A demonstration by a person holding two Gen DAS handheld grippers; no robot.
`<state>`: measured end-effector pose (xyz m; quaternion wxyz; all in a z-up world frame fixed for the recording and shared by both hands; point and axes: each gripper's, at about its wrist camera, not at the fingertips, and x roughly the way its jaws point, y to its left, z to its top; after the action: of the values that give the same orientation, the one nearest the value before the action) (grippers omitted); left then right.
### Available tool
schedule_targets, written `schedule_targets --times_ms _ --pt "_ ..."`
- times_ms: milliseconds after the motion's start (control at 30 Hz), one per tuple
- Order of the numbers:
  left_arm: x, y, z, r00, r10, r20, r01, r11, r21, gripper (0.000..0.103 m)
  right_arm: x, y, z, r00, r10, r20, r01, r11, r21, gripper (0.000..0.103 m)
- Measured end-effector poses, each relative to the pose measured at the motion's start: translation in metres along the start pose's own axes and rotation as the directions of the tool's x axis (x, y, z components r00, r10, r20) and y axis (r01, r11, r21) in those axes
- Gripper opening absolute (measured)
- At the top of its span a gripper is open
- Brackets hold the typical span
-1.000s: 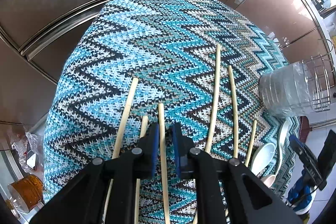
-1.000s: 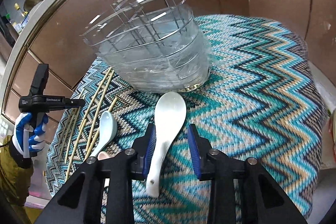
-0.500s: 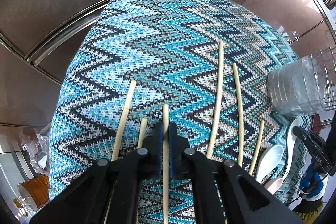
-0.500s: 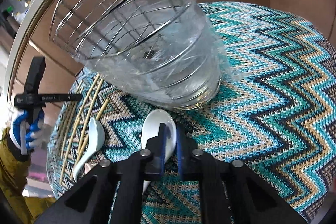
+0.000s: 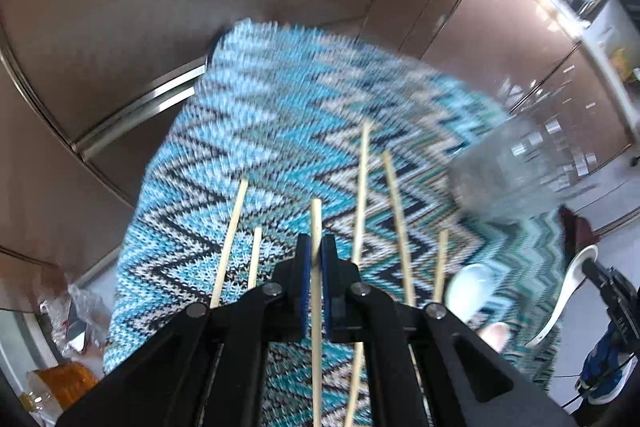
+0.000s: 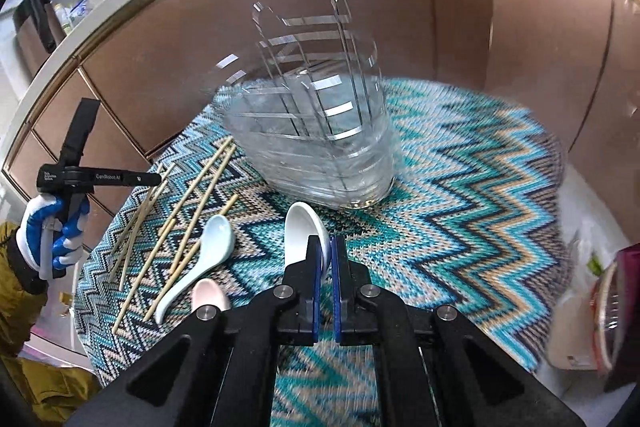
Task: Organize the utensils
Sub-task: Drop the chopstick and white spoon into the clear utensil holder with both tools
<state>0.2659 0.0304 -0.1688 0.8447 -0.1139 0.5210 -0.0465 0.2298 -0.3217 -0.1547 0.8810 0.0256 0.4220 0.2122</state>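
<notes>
My left gripper (image 5: 315, 247) is shut on a wooden chopstick (image 5: 316, 223) and holds it above the zigzag cloth (image 5: 280, 115). Several more chopsticks (image 5: 362, 187) lie on the cloth beside it. My right gripper (image 6: 327, 247) is shut on the handle of a white ceramic spoon (image 6: 302, 231), raised over the cloth (image 6: 460, 211); the spoon also shows in the left wrist view (image 5: 568, 291). A wire utensil basket wrapped in clear plastic (image 6: 316, 131) stands behind the spoon. A pale blue spoon (image 6: 208, 247) and a pink spoon (image 6: 208, 293) lie left of my right gripper.
Brown cabinet doors (image 6: 440, 7) curve round the far side of the table. The left gripper and its gloved hand (image 6: 60, 227) show at the left edge of the right wrist view. Bags and a container (image 6: 592, 307) sit by the table's right edge.
Both grippers closed, the left on the chopstick and the right on the white spoon's handle. Both have since lifted off the cloth with what they hold.
</notes>
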Motion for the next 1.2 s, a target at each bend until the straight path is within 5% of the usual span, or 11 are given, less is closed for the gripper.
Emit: schedule_targets --times_ms 167,367,500,667,800,933,1100,1200 --pt "-0.054 -0.003 0.004 0.989 -0.069 0.133 0.067 0.998 0.020 0.004 -0.041 0.022 0.004 0.996 -0.048 0.081 0.051 0.998 -0.031 0.005" --pt "-0.108 -0.028 0.032 0.942 -0.175 0.287 0.165 0.985 0.059 0.004 -0.083 0.041 0.028 0.972 -0.107 0.210 0.117 0.992 -0.037 0.005" --pt "-0.147 -0.060 0.058 0.888 -0.236 0.396 0.208 0.972 0.112 0.004 -0.104 0.048 0.058 0.934 -0.147 0.327 0.161 0.987 -0.016 0.005" --pt "-0.177 -0.100 0.092 0.799 -0.312 0.515 0.274 0.950 0.151 0.004 -0.103 0.054 0.091 0.872 -0.203 0.445 0.223 0.975 0.007 0.005" --pt "-0.171 -0.128 0.110 0.758 -0.344 0.555 0.314 0.937 0.152 0.004 -0.084 0.053 0.108 0.810 -0.280 0.516 0.297 0.954 0.051 0.005" --pt "-0.144 -0.154 0.112 0.746 -0.289 0.600 0.258 0.956 0.139 0.004 -0.058 0.048 0.105 0.765 -0.346 0.543 0.351 0.931 0.100 0.005" --pt "-0.099 -0.174 0.094 0.718 -0.165 0.676 0.115 0.986 0.119 0.004 -0.029 0.044 0.091 0.734 -0.390 0.556 0.380 0.914 0.140 0.005" --pt "-0.074 -0.180 0.083 0.699 -0.105 0.707 0.044 0.994 0.105 0.004 -0.016 0.042 0.084 0.736 -0.390 0.554 0.373 0.916 0.149 0.006"
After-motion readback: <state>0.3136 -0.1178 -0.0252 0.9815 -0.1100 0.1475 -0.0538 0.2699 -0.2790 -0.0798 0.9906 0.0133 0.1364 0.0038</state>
